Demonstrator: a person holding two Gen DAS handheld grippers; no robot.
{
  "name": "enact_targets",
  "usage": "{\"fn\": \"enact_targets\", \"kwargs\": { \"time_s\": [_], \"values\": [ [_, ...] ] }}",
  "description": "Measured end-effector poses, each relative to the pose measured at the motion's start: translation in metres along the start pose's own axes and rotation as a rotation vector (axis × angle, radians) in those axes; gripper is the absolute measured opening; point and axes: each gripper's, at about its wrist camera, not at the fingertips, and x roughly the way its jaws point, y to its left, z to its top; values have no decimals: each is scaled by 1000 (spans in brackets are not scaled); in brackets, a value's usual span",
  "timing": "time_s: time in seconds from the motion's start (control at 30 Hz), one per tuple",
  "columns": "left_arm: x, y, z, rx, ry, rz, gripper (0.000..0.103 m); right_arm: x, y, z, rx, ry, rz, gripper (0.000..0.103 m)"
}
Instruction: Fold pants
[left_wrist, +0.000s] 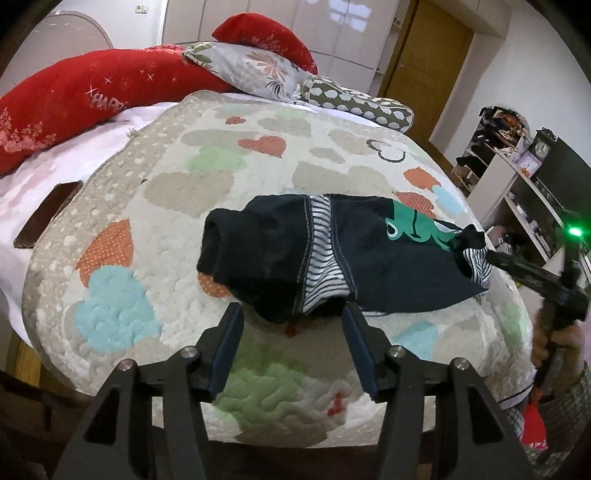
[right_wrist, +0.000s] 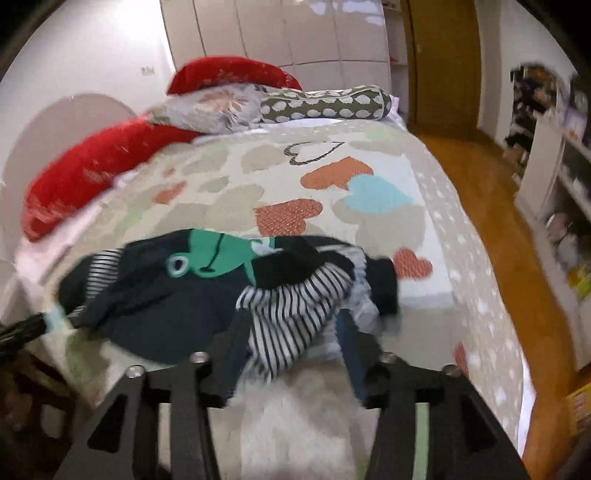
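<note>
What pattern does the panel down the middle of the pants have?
Navy-and-white stripes on the panel, clearest in the left wrist view.

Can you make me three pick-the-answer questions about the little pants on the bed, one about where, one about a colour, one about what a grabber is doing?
1. Where do the pants lie?
A. on the heart-patterned quilt
B. on the wooden floor
C. on the red pillow

2. What colour is the frog picture on the pants?
A. yellow
B. green
C. pink

3. What is the left gripper doing?
A. squeezing the pants shut
B. holding a phone
C. standing open at the pants' near edge

Answers:
1 A, the dark cloth is spread over the quilt's hearts.
2 B, the frog is green with a white-ringed eye.
3 C, its fingers stand wide apart with nothing between them, while the right gripper pinches the striped end.
</note>
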Motion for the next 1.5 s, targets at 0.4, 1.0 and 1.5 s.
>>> {"fn": "enact_targets", "kwargs": {
  "time_s": [0.4, 1.0, 1.5],
  "values": [
    [81, 10, 54, -124, 20, 101, 61, 32, 24, 62, -21, 5, -40, 5],
    [86, 3, 37, -63, -7, 201, 63, 25, -195, -44, 723, -62, 158, 23],
    [91, 3, 34, -56, -16, 204, 68, 71, -112, 11, 469, 38, 202, 18]
  ]
}}
